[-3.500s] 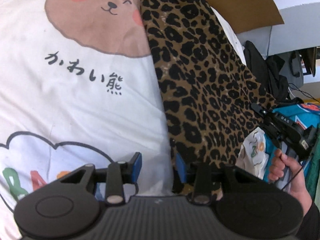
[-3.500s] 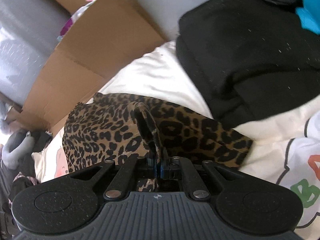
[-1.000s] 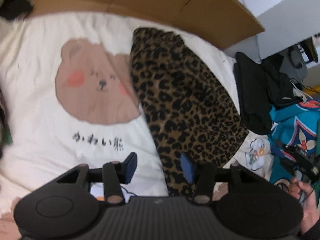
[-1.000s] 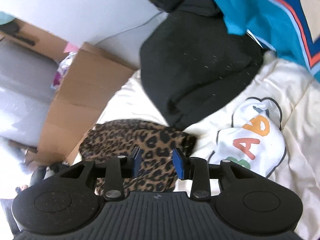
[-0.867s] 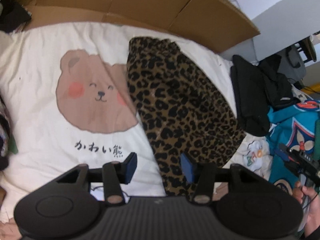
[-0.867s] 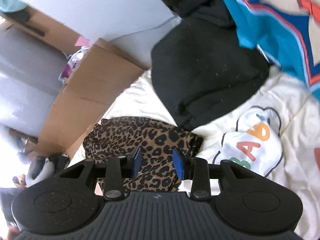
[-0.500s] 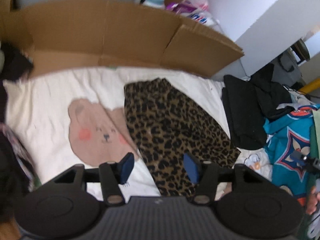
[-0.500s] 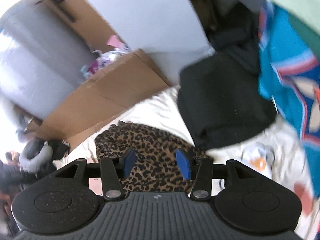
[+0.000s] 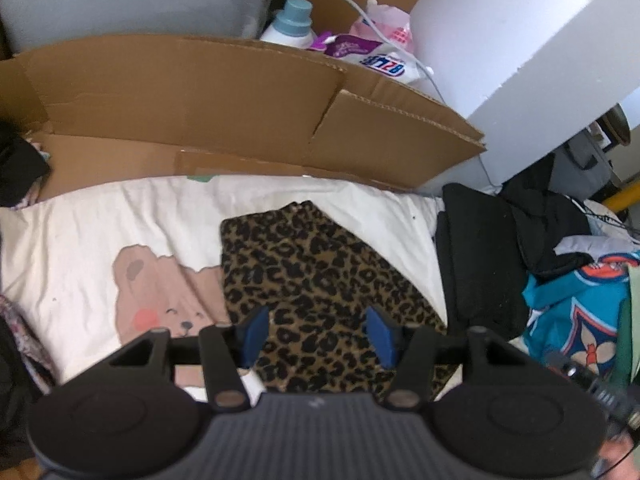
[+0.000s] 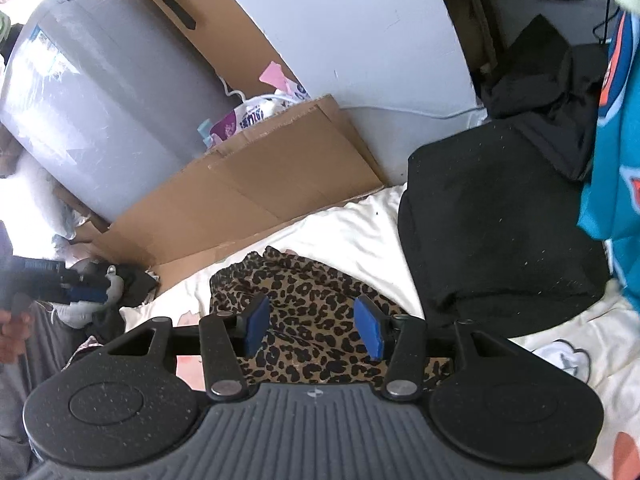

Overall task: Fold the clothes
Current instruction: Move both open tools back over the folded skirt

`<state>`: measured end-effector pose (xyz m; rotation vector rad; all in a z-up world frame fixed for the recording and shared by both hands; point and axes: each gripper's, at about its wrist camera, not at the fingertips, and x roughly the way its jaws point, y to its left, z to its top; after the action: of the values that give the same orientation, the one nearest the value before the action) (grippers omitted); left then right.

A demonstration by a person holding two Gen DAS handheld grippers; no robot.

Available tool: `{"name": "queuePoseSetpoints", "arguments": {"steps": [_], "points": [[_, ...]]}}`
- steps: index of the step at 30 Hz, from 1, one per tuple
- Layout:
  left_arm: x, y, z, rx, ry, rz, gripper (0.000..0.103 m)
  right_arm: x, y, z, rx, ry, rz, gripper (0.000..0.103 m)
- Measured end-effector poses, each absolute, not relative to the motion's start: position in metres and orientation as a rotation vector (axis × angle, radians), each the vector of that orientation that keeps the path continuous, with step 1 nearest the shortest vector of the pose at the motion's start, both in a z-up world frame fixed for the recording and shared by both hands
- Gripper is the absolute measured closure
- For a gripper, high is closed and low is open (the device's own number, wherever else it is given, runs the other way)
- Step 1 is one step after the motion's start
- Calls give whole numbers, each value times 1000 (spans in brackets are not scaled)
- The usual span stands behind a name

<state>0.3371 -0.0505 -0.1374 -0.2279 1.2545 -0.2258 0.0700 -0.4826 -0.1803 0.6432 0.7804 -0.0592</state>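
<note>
Leopard-print garment (image 9: 316, 280) lies folded on the bear-print sheet (image 9: 80, 248); cardboard (image 9: 240, 112) borders at twelve o'clock, black clothing (image 9: 476, 264) at three. Left gripper (image 9: 316, 334) and right gripper (image 10: 314, 330) hang above, jaws spread, pinching nothing.

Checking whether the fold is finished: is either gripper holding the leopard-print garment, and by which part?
Nothing is held. The left gripper and right gripper both stand open above the leopard-print garment.

Around the leopard-print garment (image 9: 320, 280) we find bare cream sheet (image 9: 80, 232) on the bear-print side and behind it. Cardboard flaps (image 9: 224, 112) wall off the far edge, and a folded black garment (image 9: 476, 256) lies close on the opposite side.
</note>
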Motion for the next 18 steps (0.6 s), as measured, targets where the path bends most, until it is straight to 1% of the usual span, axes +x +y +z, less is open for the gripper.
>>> {"name": "queuePoseSetpoints", "arguments": {"steps": [5, 11, 18], "points": [[363, -69, -150, -190, 1257, -234, 46, 78, -483, -212, 614, 784, -80, 49], [389, -87, -177, -191, 1270, -238, 48, 92, -484, -243, 602, 784, -82, 49], [412, -99, -220, -225, 1303, -193, 59, 114, -475, -266, 566, 740, -29, 49]]}}
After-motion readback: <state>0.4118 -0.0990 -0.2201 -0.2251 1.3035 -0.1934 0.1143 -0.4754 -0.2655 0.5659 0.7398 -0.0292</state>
